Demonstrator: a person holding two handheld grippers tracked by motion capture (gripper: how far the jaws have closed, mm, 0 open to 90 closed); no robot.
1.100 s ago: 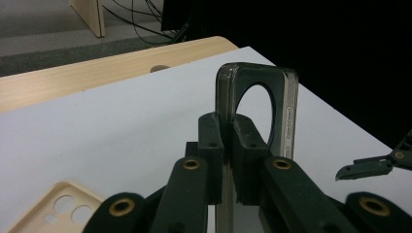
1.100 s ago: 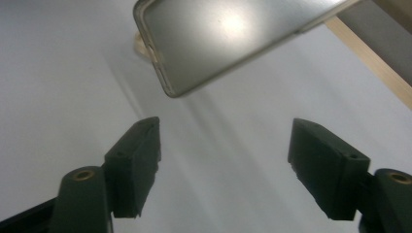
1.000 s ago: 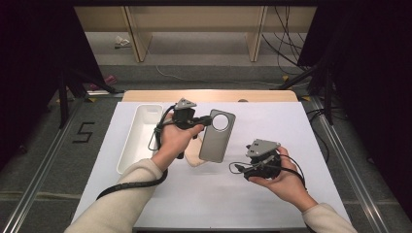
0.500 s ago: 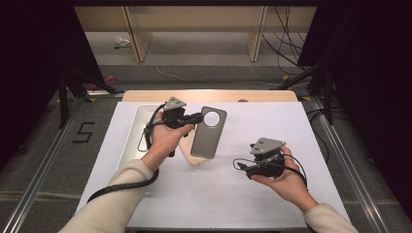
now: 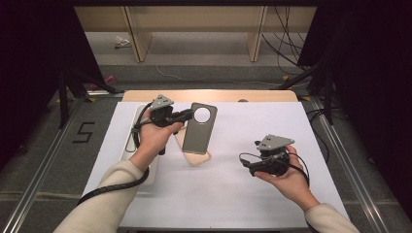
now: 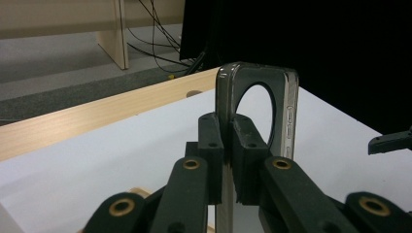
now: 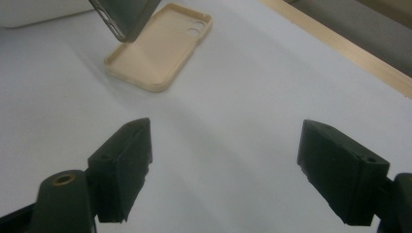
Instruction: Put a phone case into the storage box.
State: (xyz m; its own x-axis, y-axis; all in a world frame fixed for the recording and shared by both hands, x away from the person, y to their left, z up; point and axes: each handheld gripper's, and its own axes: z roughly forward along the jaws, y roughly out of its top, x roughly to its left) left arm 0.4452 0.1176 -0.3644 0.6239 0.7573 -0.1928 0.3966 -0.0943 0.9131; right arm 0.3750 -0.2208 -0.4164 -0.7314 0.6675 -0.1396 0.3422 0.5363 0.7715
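My left gripper (image 5: pixel 187 115) is shut on the edge of a dark grey phone case (image 5: pixel 199 128) with a round camera hole and holds it tilted above the table. In the left gripper view both pads clamp the case wall (image 6: pixel 289 111) near the hole. Under its lower end a beige phone case (image 5: pixel 197 156) lies open side up on the white table; it is also in the right gripper view (image 7: pixel 160 46). My right gripper (image 5: pixel 245 162) hovers to the right. Its jaws (image 7: pixel 228 165) have just been opening and stand wide with nothing between them.
A long white tray (image 5: pixel 131 141) lies at the table's left, partly under the left forearm. The table's far edge is a wooden strip (image 5: pixel 209 95). Past it are floor, cables and wooden shelf legs. Black frame legs stand on both sides.
The left hand has carried the grey case leftwards and slightly away from the person. The beige case has come into view beneath it. The right hand has stayed in place.
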